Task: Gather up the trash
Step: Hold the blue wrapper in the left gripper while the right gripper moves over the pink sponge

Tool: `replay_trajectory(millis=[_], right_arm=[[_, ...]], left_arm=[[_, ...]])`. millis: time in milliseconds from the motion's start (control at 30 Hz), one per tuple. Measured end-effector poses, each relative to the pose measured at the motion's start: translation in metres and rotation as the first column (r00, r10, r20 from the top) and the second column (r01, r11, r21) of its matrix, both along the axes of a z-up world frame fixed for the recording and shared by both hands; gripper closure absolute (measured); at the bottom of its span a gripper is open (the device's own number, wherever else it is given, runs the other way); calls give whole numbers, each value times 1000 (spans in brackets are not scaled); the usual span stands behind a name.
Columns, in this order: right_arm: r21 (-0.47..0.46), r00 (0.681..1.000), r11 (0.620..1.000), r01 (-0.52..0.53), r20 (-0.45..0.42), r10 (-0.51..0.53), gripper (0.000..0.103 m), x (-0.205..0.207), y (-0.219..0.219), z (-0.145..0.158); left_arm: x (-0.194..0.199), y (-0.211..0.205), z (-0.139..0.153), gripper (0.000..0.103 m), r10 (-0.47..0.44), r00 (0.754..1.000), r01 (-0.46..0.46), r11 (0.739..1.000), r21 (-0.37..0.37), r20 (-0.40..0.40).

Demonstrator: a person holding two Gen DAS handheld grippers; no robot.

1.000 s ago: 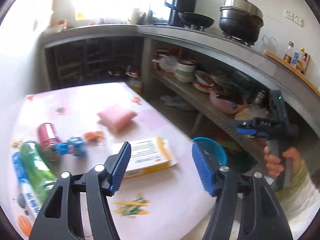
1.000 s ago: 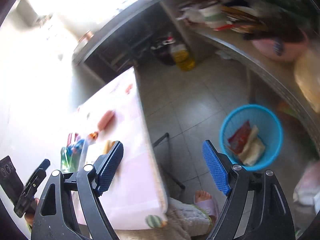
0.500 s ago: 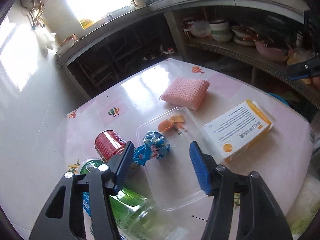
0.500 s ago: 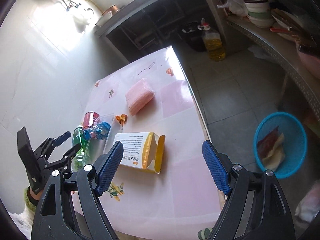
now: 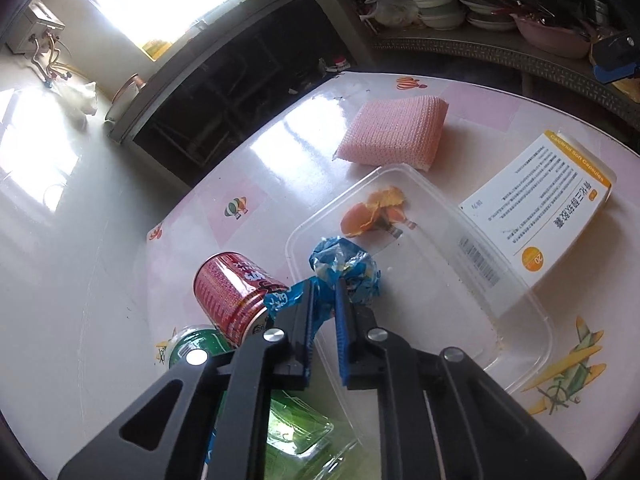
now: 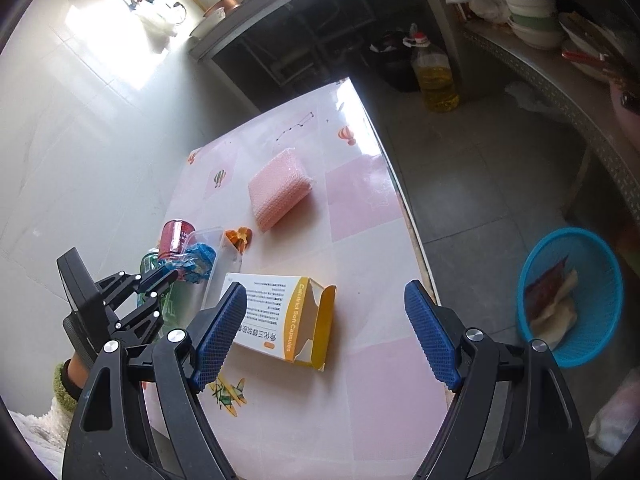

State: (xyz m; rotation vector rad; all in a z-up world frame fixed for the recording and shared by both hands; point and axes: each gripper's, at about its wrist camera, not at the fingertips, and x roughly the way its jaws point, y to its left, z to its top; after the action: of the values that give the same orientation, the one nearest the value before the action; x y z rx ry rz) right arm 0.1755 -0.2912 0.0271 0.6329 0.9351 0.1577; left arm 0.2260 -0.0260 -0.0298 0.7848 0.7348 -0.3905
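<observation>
A: How were the two tools posed?

B: The left gripper (image 5: 323, 294) was angled steeply down over the table (image 6: 360, 380), its jaws closing, with a tail of the crumpled blue wrapper (image 5: 346, 266) pinched between the pads. The right gripper (image 6: 326, 330) was tilted down as well, jaws spread wide with nothing between them, held above the opened yellow-and-white carton (image 6: 280, 320).

A: Where was the wrapper lying?

B: Partly inside the clear plastic tray (image 5: 516, 308), at its 9 o'clock rim, touching the red can (image 5: 230, 294), which lay on its side. Orange peel (image 5: 370, 212) was seen in the tray at 12 o'clock of the wrapper.

A: What room was left around it?

B: A green bottle (image 5: 192, 350) lay just beside the can at 7 o'clock. The pink sponge (image 6: 280, 192) sat apart, with bare tabletop toward the floor-side edge.

A: And the room beyond?

B: A blue basket (image 6: 600, 332) with scraps in it stood on the grey tiled floor at 3 o'clock of the table, below a shelf of bowls.
</observation>
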Motion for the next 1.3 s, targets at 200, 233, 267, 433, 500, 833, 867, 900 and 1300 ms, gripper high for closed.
replay_trajectory(millis=[200, 233, 267, 433, 500, 833, 867, 900, 1300], right_arm=[[28, 999, 999, -32, 22, 31, 25, 21, 4, 8], [34, 999, 998, -47, 27, 46, 25, 28, 5, 11], [40, 997, 997, -65, 31, 64, 25, 35, 8, 14], [10, 982, 983, -182, 47, 181, 16, 87, 32, 29], [-39, 976, 976, -215, 32, 216, 15, 110, 44, 30], [-251, 929, 894, -371, -101, 357, 15, 186, 104, 4], [-261, 924, 887, -381, -119, 363, 15, 189, 109, 0], [-268, 919, 879, -394, -135, 371, 15, 192, 113, -4], [-362, 902, 828, -429, -218, 372, 15, 200, 128, -25]], left_arm=[[-4, 10, 24, 99, 18, 1000, -21, 991, -131, -23], [-6, 12, 30, 99, 25, 999, -29, 986, -164, -27], [-8, 14, 35, 99, 32, 999, -37, 981, -193, -28], [-18, 25, 58, 99, 91, 996, -92, 941, -326, -17], [-21, 29, 64, 99, 124, 992, -122, 920, -373, -18], [-25, 43, 67, 99, 209, 975, -216, 842, -494, -71], [-25, 45, 67, 99, 216, 973, -225, 836, -500, -77], [-24, 48, 66, 99, 220, 972, -230, 832, -504, -81], [-22, 62, 70, 99, 219, 971, -236, 800, -552, -97]])
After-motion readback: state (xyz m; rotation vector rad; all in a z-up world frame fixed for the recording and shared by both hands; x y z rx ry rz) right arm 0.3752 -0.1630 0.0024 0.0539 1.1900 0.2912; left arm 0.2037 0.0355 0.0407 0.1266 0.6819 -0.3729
